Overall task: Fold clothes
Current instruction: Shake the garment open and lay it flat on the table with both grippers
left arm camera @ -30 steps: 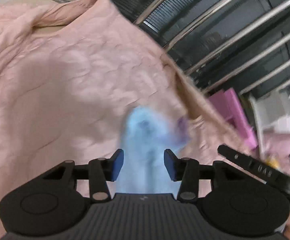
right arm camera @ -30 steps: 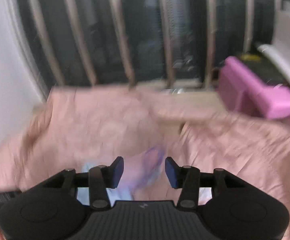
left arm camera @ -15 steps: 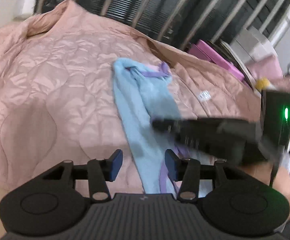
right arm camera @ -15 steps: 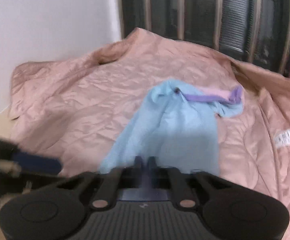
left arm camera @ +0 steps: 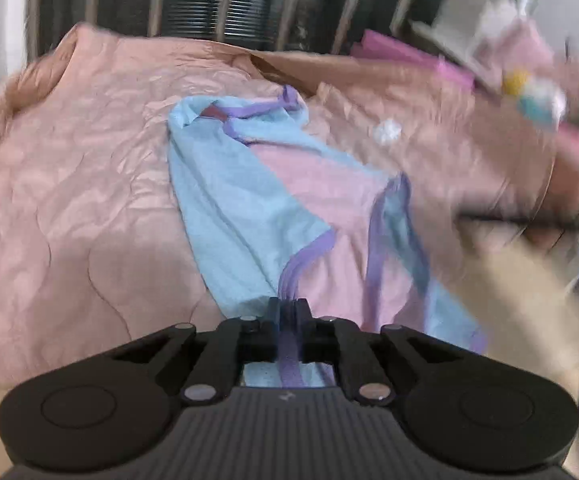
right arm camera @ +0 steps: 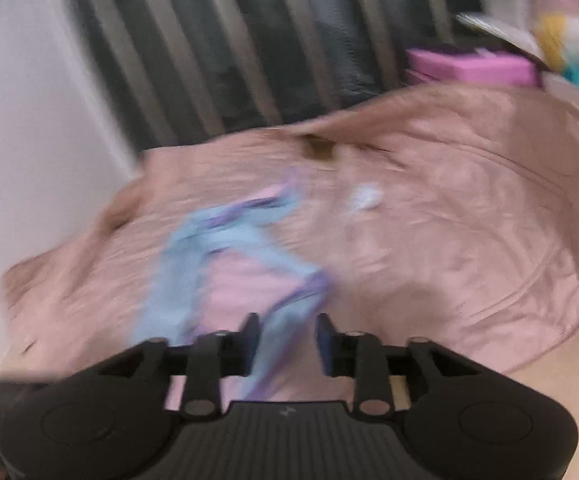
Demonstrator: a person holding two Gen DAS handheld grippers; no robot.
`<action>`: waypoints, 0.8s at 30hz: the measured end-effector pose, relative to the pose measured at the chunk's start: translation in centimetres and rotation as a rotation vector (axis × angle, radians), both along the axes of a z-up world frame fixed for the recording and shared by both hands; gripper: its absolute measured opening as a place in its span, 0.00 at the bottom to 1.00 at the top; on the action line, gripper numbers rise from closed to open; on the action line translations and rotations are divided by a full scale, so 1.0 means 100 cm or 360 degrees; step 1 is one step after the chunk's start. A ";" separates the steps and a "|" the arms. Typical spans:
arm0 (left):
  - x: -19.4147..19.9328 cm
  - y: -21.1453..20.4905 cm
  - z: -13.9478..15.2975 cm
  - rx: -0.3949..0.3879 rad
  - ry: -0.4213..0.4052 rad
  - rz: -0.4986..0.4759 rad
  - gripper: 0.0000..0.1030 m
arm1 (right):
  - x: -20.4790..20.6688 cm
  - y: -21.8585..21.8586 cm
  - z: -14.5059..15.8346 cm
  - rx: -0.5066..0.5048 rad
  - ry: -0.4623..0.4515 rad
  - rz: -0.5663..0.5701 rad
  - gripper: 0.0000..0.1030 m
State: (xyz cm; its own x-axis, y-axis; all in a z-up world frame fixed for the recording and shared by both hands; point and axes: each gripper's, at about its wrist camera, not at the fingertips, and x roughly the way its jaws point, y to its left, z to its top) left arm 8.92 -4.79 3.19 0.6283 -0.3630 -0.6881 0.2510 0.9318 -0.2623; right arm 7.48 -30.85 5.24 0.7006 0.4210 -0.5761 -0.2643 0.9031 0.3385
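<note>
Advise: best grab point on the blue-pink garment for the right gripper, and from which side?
Take the loose purple-trimmed edge of the garment, coming in low from the near side. That hem lies nearest the right gripper, whose jaws are opening with cloth between them, unpinched. The left gripper is shut on the purple band, so a second hold further along the trim would likely let the cloth spread.

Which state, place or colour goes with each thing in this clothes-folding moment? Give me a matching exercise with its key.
Things:
1. left gripper
2. right gripper
3. quilt
4. garment trim

States:
A. purple
B. peach-pink, spread under the garment
C. jaws opening, cloth between them but not pinched
D. shut on a bunched purple edge

Pairs: 1-D, 2-C, 3-B, 4-A
</note>
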 end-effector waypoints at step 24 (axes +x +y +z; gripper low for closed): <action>-0.082 0.103 -0.012 0.0073 -0.0029 0.0385 0.02 | -0.068 0.177 -0.045 -0.0307 -0.0167 0.0444 0.18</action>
